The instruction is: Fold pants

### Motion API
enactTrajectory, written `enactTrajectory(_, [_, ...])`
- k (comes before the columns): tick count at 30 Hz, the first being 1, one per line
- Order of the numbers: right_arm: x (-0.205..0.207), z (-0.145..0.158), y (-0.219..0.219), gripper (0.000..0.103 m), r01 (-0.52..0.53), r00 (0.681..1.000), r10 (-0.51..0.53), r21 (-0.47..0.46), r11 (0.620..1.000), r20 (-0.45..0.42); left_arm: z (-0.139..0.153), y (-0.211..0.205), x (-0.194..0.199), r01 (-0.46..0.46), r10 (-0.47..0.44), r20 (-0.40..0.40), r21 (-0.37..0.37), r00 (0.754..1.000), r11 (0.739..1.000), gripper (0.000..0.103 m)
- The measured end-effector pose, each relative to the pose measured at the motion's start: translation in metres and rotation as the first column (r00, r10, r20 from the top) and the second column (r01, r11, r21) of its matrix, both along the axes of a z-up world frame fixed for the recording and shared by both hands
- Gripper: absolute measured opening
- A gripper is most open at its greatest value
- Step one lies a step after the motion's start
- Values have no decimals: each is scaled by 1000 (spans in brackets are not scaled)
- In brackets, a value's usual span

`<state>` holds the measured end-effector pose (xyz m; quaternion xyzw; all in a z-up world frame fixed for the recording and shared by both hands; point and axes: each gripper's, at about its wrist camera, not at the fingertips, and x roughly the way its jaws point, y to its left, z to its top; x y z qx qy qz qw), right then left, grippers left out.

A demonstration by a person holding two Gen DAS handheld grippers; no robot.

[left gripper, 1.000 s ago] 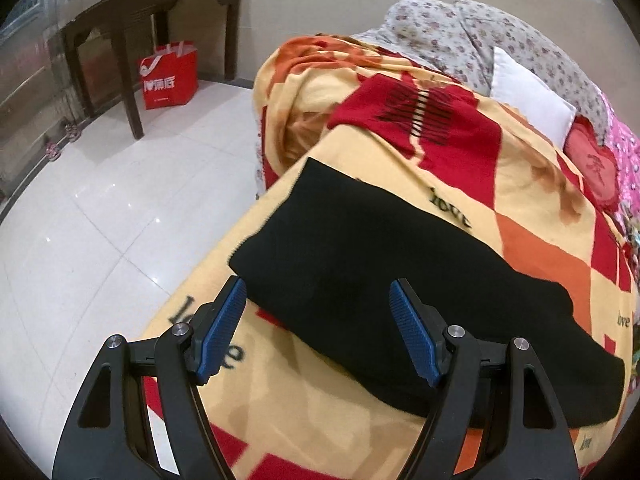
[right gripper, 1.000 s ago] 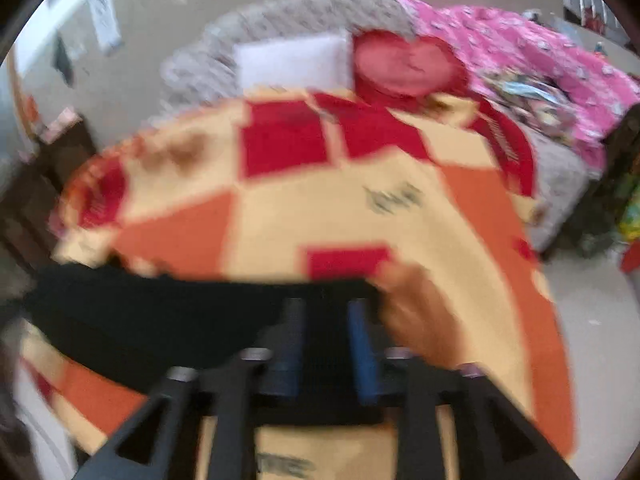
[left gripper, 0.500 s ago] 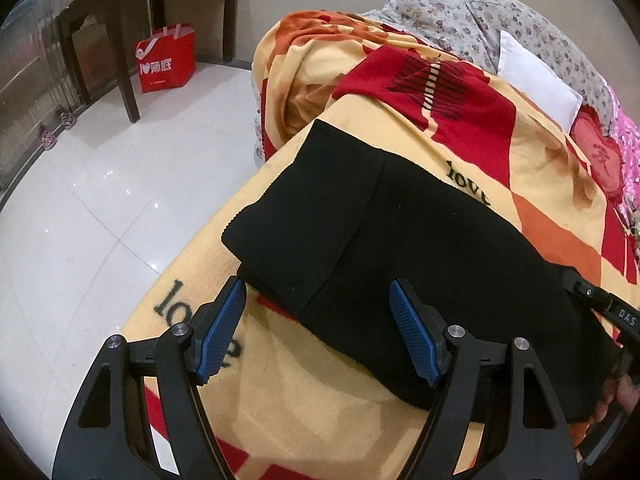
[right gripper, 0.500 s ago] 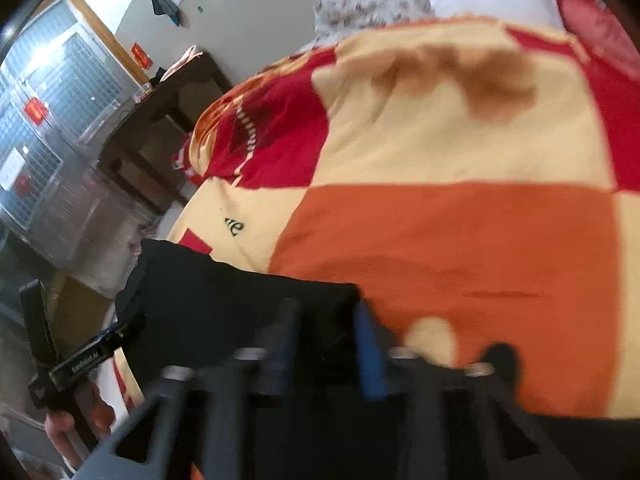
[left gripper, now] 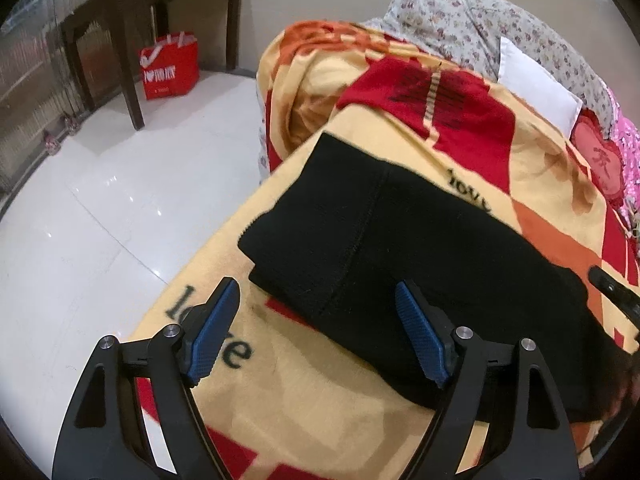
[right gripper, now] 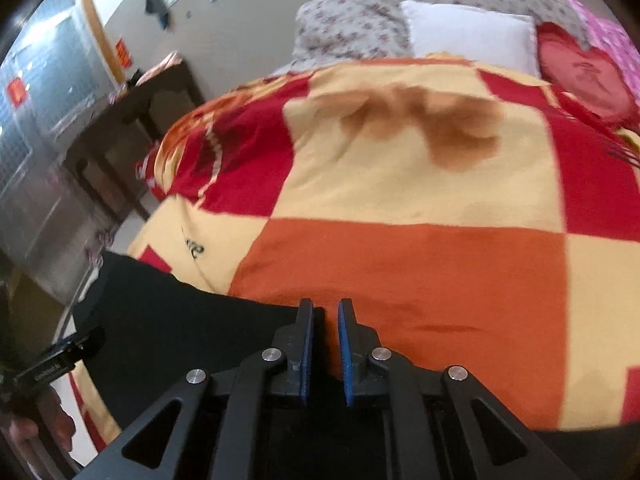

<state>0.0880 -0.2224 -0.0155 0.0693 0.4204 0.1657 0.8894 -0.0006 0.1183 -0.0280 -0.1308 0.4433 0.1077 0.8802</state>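
Black pants (left gripper: 400,264) lie folded on a red, orange and yellow checked blanket (left gripper: 460,120) on a bed. My left gripper (left gripper: 316,336) is open just above the near left end of the pants, its blue pads on either side of the edge. My right gripper (right gripper: 324,344) is nearly closed on a fold of the black pants (right gripper: 180,320) at their right end; the cloth fills the gap between its fingers. The right gripper's tip shows at the right edge of the left wrist view (left gripper: 612,292).
A dark wooden table (left gripper: 152,8) and a red shopping bag (left gripper: 170,66) stand on the white tiled floor (left gripper: 100,200) left of the bed. A white pillow (right gripper: 468,32), a floral cover (right gripper: 360,16) and a red heart cushion (right gripper: 580,68) lie at the bed's head.
The right gripper swung from blurred motion to a steady hold on the pants' right end. The left gripper moved slightly closer to the pants' left end and stayed open.
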Motion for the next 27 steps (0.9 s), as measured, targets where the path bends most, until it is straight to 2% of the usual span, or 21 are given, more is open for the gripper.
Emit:
enactTrajectory(3, [-21, 11, -1, 13, -51, 999, 51, 2, 999, 14, 12, -8, -6, 18, -18, 31, 17, 999, 1000, 80])
enactTrajectory(5, [-34, 14, 1, 17, -69, 998, 69, -4, 998, 14, 19, -14, -9, 29, -30, 50, 32, 998, 999, 80])
enactTrajectory(8, [-46, 9, 7, 22, -111, 994, 111, 22, 994, -7, 26, -26, -12, 49, -52, 72, 41, 996, 998, 80])
enactTrajectory(11, [-57, 2, 16, 23, -128, 992, 128, 1, 992, -19, 29, -39, -13, 68, -73, 87, 58, 994, 996, 80])
enactTrajectory(18, [-73, -14, 21, 25, -149, 988, 148, -16, 989, -50, 6, -59, -2, 106, -109, 38, 66, 993, 992, 80])
enactTrajectory(24, [-82, -26, 17, 28, -160, 987, 159, -20, 987, -33, -11, -70, 2, 102, -104, 6, 149, 995, 984, 81])
enactTrajectory(27, [-82, -24, 17, 29, -162, 986, 161, -23, 986, -40, -8, -76, -1, 107, -111, 14, 182, 994, 977, 81])
